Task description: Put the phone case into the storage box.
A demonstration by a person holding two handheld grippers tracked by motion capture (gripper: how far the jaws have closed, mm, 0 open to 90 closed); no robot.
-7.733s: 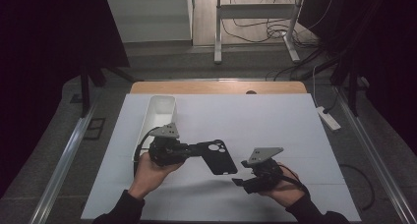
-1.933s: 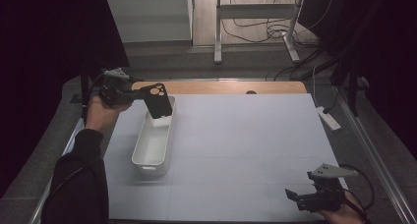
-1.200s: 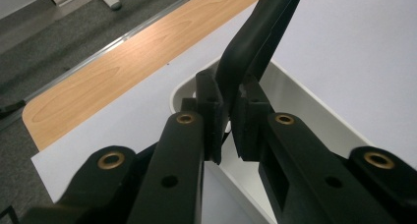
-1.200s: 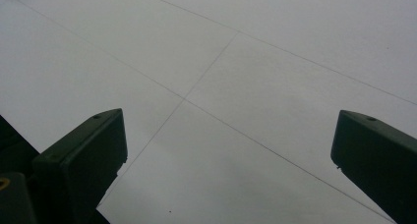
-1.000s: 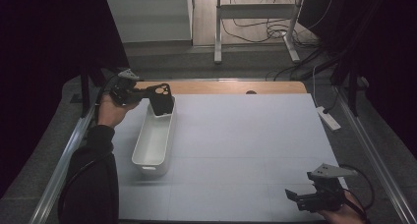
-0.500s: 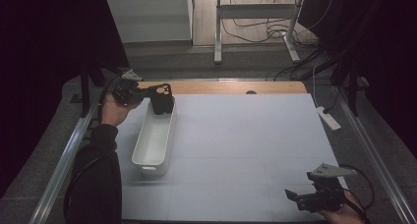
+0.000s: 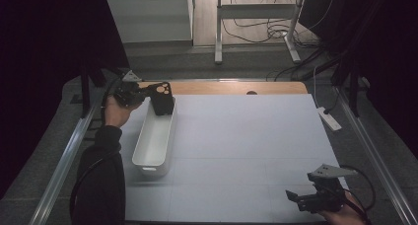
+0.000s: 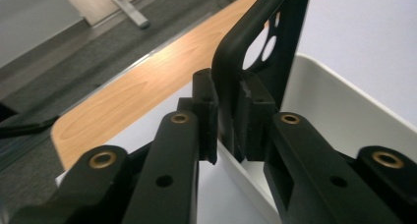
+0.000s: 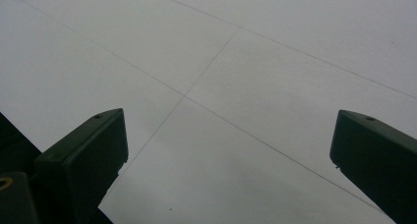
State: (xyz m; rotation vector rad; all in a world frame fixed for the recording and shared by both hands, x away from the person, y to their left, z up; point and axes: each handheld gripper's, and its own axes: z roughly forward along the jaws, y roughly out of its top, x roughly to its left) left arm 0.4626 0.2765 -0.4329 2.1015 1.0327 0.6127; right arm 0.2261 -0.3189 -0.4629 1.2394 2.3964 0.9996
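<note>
A black phone case (image 7: pixel 161 99) with camera cut-outs stands on edge in the far end of the white bin (image 7: pixel 148 168). My left gripper (image 7: pixel 150 94) reaches in from the far left, and its jaws have just been opening a little. In the left gripper view the case's rim (image 8: pixel 275 37) still sits between the two pads of the left gripper (image 8: pixel 228 116), above the bin's wall (image 8: pixel 344 101). My right gripper (image 7: pixel 295 198) rests at the front right corner, open, with nothing between its jaws. The right gripper (image 9: pixel 227 123) looks onto bare white table sheet.
The white table sheet (image 7: pixel 246 136) has faint grid lines. A wooden strip (image 7: pixel 231 88) runs along its far edge. A white power strip (image 7: pixel 329 119) lies off the right side. Metal rails (image 7: pixel 64 161) border both sides.
My left hand has carried the case from the front centre to the bin's far end, and my right hand drew back to the front right corner. Over the last second little has moved.
</note>
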